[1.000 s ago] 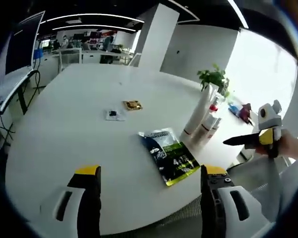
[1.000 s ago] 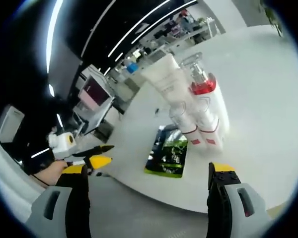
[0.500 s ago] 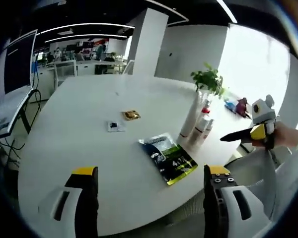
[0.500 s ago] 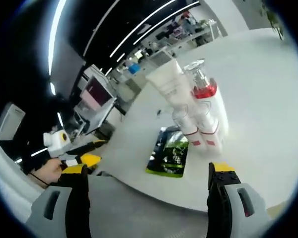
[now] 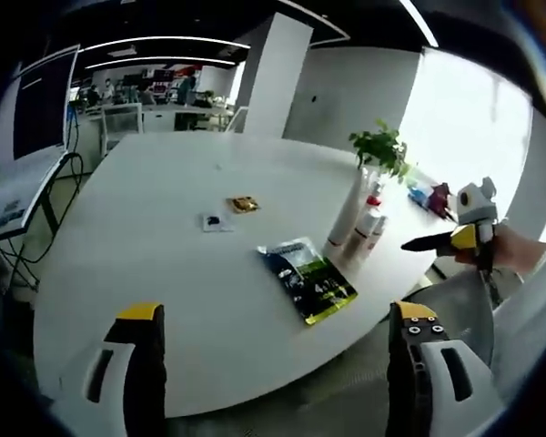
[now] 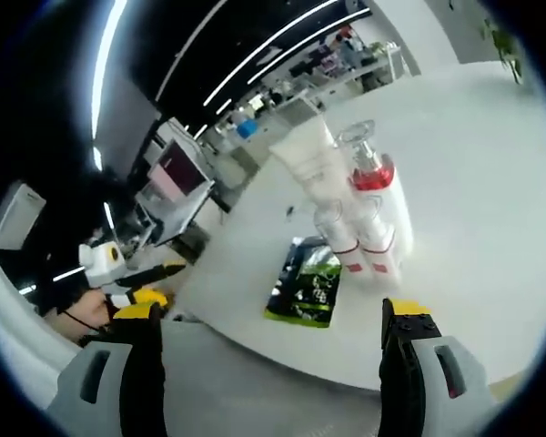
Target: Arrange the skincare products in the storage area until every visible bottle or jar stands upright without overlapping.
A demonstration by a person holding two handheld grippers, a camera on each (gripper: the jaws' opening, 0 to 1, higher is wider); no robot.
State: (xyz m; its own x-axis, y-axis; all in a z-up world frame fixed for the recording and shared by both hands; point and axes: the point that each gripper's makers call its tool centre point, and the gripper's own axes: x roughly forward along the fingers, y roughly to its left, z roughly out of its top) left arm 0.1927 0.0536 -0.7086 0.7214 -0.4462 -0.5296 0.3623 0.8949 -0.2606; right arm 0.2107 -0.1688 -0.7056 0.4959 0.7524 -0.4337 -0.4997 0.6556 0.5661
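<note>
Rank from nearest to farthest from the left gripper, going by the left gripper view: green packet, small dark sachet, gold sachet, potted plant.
1. Green packet: lies flat on the table just ahead of the left gripper, slightly right.
2. Small dark sachet: mid-table, to the left.
3. Gold sachet: just beyond the dark sachet.
4. Potted plant: far right, behind the bottles.

The bench is showing a smooth white top with a soft sheen, catching window light. The green-and-black sachet is looking like glossy printed foil or plastic film. The white tube is appearing matt plastic, while the bottles beside it are wearing clear, shiny caps and one glossy red collar. Each hand-held gripper is showing matt grey plastic with yellow tips.
</note>
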